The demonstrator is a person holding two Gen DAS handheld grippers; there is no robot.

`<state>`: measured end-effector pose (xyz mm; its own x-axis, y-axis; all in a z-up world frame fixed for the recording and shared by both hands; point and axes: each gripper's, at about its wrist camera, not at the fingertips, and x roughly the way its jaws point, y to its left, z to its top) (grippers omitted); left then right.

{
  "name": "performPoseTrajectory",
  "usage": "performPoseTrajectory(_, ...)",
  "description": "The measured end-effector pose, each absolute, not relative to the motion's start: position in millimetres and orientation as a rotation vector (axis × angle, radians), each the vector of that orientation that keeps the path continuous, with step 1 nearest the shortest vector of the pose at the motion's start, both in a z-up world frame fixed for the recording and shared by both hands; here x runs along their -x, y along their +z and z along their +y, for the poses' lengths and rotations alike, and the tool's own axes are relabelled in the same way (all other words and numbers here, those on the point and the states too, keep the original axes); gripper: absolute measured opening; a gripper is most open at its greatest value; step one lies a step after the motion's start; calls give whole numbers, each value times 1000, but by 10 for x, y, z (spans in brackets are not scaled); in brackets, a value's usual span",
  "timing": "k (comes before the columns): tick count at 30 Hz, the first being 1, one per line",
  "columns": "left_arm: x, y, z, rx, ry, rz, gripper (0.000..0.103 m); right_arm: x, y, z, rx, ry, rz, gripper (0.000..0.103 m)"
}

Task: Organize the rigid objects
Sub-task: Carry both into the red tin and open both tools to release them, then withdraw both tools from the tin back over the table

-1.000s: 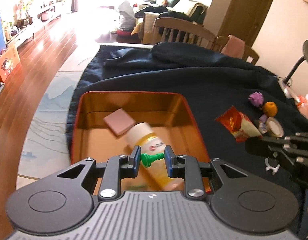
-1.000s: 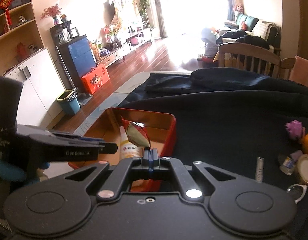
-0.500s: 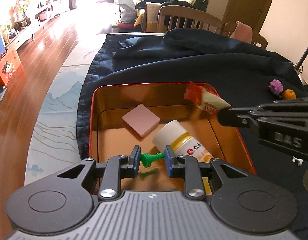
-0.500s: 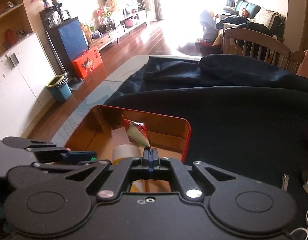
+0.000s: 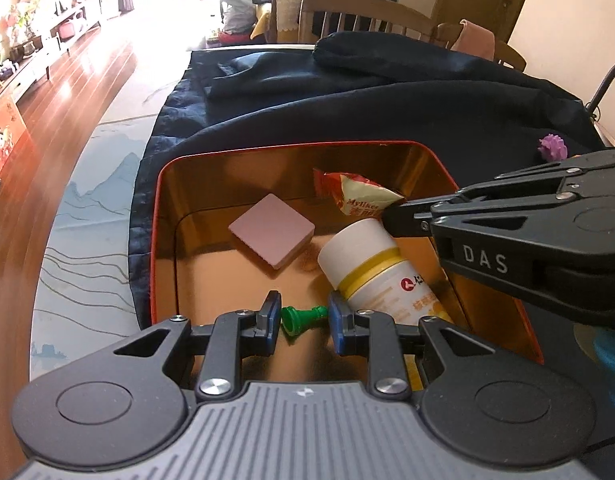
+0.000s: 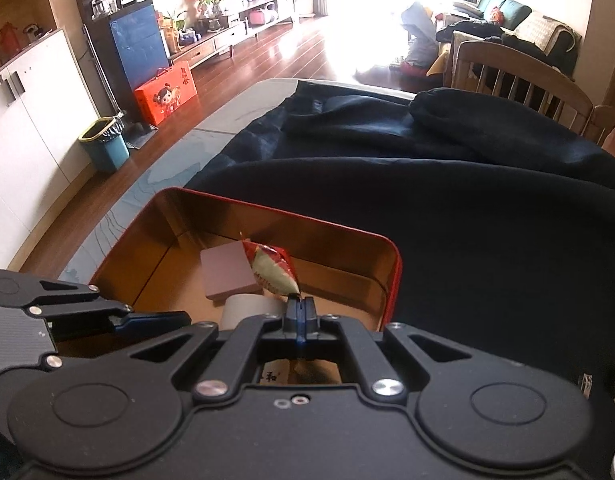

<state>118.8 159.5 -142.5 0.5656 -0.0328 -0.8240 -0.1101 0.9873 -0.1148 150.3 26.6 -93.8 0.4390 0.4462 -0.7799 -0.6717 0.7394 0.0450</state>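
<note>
1. Left wrist view: the left gripper [image 5: 303, 322] is pinching a green chess pawn [image 5: 303, 317] over the near end of the red tin [image 5: 163, 184], where a pink block [image 5: 272, 231] and white bottle [image 5: 381, 268] are already lying.
2. Right wrist view: the right gripper [image 6: 300, 309], fully closed, is dangling a snack packet [image 6: 273, 271] over the tin (neither one dropped yet).

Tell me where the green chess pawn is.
Left wrist view: the green chess pawn sits between the left gripper fingers, over the red tin, beside the white bottle.

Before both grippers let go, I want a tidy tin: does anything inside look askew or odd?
The white bottle lies on its side, slanted across the red tin, and the pink block sits skewed to the walls. The snack packet and green chess piece are still gripped. Nothing looks spilled or damaged.
</note>
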Motion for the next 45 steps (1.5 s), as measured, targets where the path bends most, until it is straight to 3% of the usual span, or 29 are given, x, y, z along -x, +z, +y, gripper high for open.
performPoseTrajectory(3,-1199,-1443,1590,158,36,977,25,-1533,-951,270,288,699,879,0)
performPoseTrajectory(19,-1226,-1438,1563,142,54,994,25,-1462,-888,130,271,679,868,31)
performPoseTrajectory(42,-894,-1179,1532,164,91,935,30,-1047,-550,-252,190,718,786,44)
performPoseTrajectory(44,-864,-1141,1520,171,91,926,39,-1009,-515,-312,179,723,780,45)
performPoseTrajectory(45,-843,-1118,1509,174,90,915,55,-991,-498,-340,171,728,777,45)
